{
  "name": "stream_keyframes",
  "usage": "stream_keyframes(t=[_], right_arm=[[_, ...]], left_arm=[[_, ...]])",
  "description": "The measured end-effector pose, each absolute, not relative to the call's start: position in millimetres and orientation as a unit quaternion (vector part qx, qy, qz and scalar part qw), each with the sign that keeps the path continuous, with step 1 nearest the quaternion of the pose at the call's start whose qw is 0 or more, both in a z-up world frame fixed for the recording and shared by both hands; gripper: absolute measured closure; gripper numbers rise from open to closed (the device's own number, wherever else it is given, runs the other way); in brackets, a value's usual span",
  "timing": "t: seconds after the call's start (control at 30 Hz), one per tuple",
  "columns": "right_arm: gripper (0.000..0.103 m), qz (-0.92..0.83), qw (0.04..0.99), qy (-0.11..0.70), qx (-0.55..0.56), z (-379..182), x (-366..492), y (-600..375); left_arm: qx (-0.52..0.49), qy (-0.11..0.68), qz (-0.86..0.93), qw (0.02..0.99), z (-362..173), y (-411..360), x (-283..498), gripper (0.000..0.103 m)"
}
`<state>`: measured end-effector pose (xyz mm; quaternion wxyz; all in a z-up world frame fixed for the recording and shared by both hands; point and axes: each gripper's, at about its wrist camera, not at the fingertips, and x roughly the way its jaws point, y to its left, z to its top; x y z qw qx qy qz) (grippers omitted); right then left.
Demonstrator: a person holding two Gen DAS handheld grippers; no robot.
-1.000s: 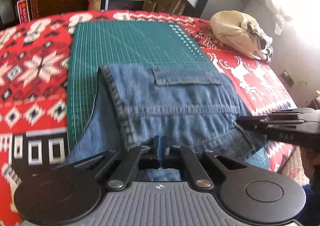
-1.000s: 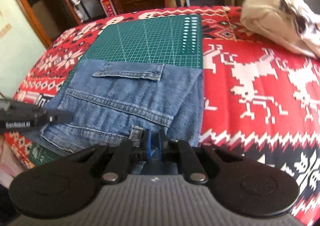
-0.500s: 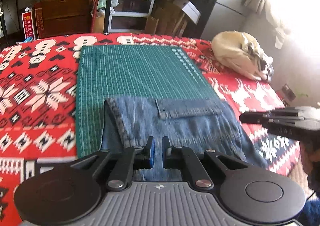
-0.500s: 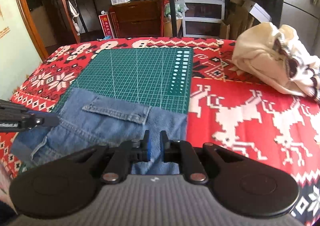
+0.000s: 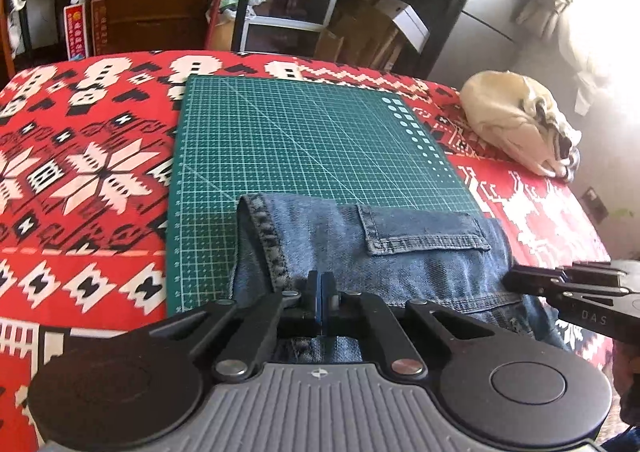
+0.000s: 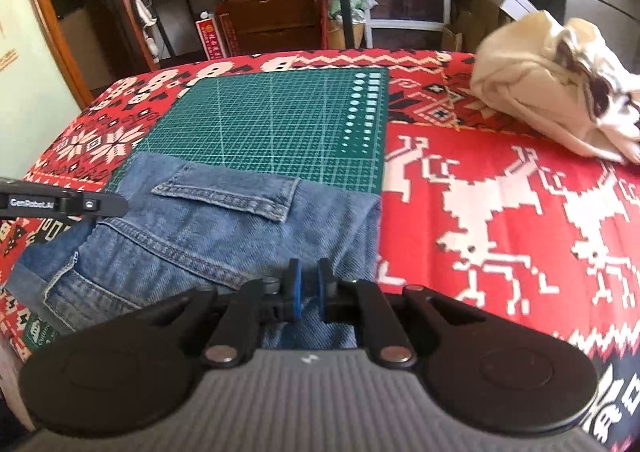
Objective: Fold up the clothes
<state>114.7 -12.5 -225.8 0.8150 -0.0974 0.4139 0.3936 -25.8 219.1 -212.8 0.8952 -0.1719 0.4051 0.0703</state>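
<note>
Folded blue denim jeans (image 5: 400, 264) lie across the near edge of a green cutting mat (image 5: 304, 148) at the lower centre of both wrist views, flap pocket up, on a red patterned blanket (image 5: 80, 172). A second ago both grippers were low against the denim with pads together; half a second ago both had lifted and stood slightly parted, with more of the mat showing. Now the left gripper (image 5: 321, 294) has its blue pads pressed together again, apparently with nothing between them, over the near edge of the jeans. The right gripper (image 6: 307, 286) keeps a narrow gap between its pads and sits above the denim (whether it touches the cloth cannot be told). The jeans themselves look the same as half a second ago, the folded edge with the dark seam at the left in the left wrist view.

By count: one pair of jeans, one flap pocket (image 5: 420, 232) showing, one cutting mat, one blanket, two grippers. One cream bundle of cloth (image 6: 560, 108) rests at the upper right of the frame, well apart from the jeans. Each gripper shows in the other's view: the right at the lower right edge of the left view, the left at the middle left edge of the right view, beside the jeans. A dark shelving unit (image 5: 328, 4) stands behind the bed.
</note>
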Motion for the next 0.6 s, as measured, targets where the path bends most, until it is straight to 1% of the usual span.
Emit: stream_keyframes(t=[0.17, 0.2, 0.27, 0.43, 0.6], right_arm=[[0.096, 0.372, 0.816, 0.437, -0.071, -223.4, 119.7, -30.7], [0.093, 0.37, 0.818, 0.435, -0.07, -221.9, 120.1, -33.1], [0.093, 0.373, 0.823, 0.422, -0.068, -215.4, 121.0, -32.6], [0.093, 0.383, 0.832, 0.394, -0.073, -202.0, 129.2, -14.7], [0.093, 0.404, 0.822, 0.393, -0.083, -208.3, 135.7, 15.2]], left_arm=[[-0.165, 0.406, 0.077, 0.896, -205.8, 220.6, -31.8, 0.1], [-0.166, 0.406, 0.078, 0.895, -204.4, 221.5, -31.8, 0.099], [-0.165, 0.4, 0.079, 0.898, -200.7, 223.6, -30.7, 0.098], [-0.163, 0.379, 0.059, 0.909, -192.0, 229.5, -13.6, 0.098], [-0.138, 0.398, 0.068, 0.904, -204.1, 233.8, 13.2, 0.098]])
